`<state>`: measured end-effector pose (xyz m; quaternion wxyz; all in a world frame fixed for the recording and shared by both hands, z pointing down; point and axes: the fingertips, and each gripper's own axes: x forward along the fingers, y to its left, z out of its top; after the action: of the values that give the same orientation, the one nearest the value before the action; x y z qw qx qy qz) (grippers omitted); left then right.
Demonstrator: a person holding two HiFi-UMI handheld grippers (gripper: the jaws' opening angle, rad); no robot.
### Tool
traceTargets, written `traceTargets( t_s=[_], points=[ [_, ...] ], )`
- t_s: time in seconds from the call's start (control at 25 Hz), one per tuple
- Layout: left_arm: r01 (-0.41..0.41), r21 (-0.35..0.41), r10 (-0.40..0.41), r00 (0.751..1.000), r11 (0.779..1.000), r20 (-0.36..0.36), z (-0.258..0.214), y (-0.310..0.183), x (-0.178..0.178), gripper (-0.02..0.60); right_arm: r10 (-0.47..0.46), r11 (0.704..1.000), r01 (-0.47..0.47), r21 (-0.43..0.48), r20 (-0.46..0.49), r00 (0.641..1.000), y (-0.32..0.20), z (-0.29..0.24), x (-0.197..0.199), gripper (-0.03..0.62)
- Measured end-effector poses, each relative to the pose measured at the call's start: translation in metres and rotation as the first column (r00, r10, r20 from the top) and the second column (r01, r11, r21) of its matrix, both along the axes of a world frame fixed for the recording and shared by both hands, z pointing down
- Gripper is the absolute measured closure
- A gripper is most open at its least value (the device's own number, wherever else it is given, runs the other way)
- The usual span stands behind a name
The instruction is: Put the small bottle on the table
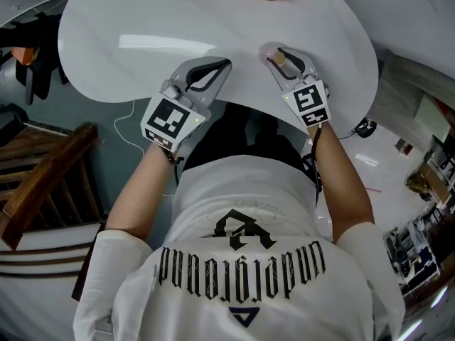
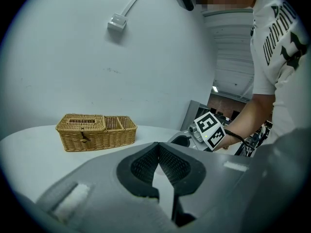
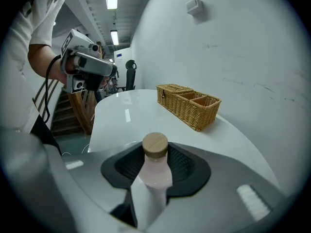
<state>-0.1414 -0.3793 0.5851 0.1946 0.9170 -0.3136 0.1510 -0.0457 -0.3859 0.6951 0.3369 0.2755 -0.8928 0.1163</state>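
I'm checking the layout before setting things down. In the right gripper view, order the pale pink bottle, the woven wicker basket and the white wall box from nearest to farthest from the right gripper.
1. Pale pink wooden-capped bottle: in the right gripper.
2. Woven wicker basket: far across the white table.
3. White wall box: mounted high up.

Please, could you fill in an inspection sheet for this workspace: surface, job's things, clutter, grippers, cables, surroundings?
Surface: white glossy table; no spill seen.
Job's things: bottle with wooden cap, held between the right jaws; contact with the table cannot be told.
Clutter: basket at the table's far edge.
Grippers: left gripper shut, empty; right gripper shut on the bottle.
Cables: floor cable under the table; wall cable.
Surroundings: wooden stairs, white wall.
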Motion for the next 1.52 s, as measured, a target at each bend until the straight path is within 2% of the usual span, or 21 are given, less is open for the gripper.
traceTargets(
  t_s=[0.44, 1.04, 1.32, 1.52],
  points=[
    [-0.012, 0.003, 0.012, 1.0, 1.0, 0.02, -0.003, 0.02, 0.016, 0.574, 0.013, 1.0, -0.013, 0.002, 0.032, 0.999, 0.01, -0.005, 0.015, 0.41],
    [-0.002, 0.034, 0.001, 1.0, 0.999, 0.028, -0.02, 0.056, 0.057, 0.574, 0.049, 0.999, -0.05, 0.01, 0.069, 0.996, 0.044, -0.027, 0.057, 0.41],
    [0.022, 0.074, -0.024, 1.0, 0.997, 0.02, -0.04, 0.074, 0.077, 0.574, 0.033, 0.999, -0.037, 0.036, 0.104, 0.994, 0.064, -0.058, 0.071, 0.438],
    [0.029, 0.115, -0.03, 1.0, 0.993, 0.008, -0.067, 0.086, 0.096, 0.574, 0.021, 0.995, -0.034, 0.089, 0.144, 0.989, 0.076, -0.106, 0.084, 0.475]
  ],
)
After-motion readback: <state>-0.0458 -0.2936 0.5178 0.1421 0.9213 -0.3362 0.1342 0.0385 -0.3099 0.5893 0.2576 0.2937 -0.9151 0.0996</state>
